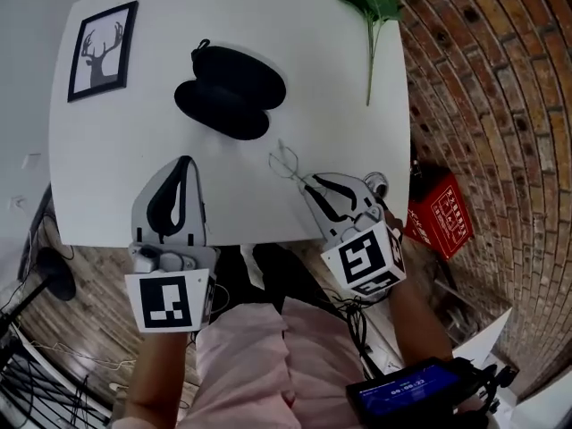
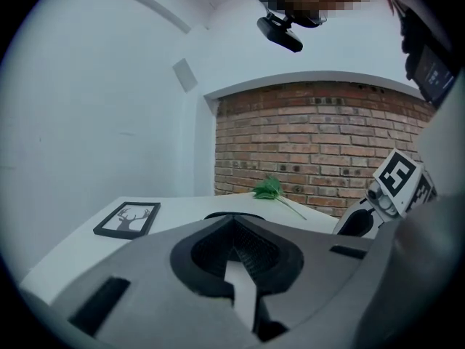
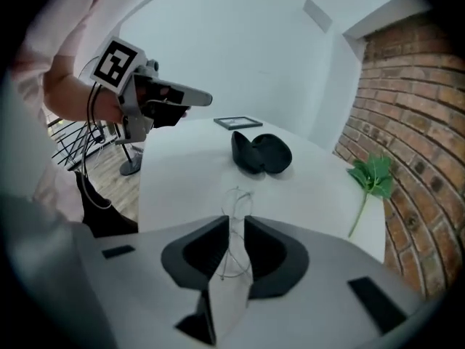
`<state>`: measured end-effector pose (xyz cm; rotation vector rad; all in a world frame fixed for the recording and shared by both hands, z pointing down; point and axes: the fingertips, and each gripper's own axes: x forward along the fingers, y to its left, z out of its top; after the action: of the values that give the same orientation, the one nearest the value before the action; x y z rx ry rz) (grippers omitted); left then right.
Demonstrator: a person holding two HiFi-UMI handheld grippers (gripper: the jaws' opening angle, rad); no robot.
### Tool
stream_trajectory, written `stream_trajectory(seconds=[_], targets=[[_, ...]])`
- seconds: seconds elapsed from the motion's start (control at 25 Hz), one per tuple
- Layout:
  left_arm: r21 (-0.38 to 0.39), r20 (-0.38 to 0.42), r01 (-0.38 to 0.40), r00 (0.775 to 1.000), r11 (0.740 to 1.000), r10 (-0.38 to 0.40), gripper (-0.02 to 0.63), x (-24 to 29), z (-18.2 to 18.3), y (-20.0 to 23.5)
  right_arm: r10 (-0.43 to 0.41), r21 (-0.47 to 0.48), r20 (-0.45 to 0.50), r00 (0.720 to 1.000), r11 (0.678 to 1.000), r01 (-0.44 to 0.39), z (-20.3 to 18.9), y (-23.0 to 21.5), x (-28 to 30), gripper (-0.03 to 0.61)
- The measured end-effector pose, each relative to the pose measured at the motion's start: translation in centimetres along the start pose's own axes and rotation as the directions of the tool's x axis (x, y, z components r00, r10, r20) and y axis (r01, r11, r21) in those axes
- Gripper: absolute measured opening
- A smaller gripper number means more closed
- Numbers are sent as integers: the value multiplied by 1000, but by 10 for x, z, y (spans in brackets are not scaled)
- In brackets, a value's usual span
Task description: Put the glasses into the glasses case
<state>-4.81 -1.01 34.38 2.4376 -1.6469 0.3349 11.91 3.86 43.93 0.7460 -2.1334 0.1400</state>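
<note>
Table: the white table (image 1: 241,25) holds the open black oval glasses case (image 1: 231,92).
Left gripper (image 1: 185,161): fingers together, holding nothing.
Right gripper (image 1: 308,184): fingers clamped on the thin wire glasses (image 1: 286,162), near the case but not touching it.
Risk: the thin wire could slip or bend, because the hold looks small.

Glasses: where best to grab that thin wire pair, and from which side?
Probably across the narrow middle of the glasses, from the table's near edge, as the right gripper does: the wire frame is slim there and fits between its jaws.
</note>
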Motion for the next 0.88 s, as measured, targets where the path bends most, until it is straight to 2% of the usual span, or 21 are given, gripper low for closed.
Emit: stream_trajectory(seconds=[0.16, 0.32, 0.48, 0.88], targets=[[-20, -18, 0, 1000, 1000, 0, 2, 4, -11, 4, 11, 7, -56, 998, 1000, -11, -10, 4, 16, 52], [-27, -33, 6, 999, 1000, -7, 2, 8, -18, 4, 39, 40, -51, 998, 999, -37, -5, 4, 23, 51], [-34, -43, 7, 999, 999, -9, 2, 9, -23, 6, 44, 23, -48, 998, 999, -43, 7, 6, 20, 52], [-38, -48, -1, 999, 999, -1, 2, 8, -23, 15, 37, 66, -105, 994, 997, -30, 3, 7, 35, 52]])
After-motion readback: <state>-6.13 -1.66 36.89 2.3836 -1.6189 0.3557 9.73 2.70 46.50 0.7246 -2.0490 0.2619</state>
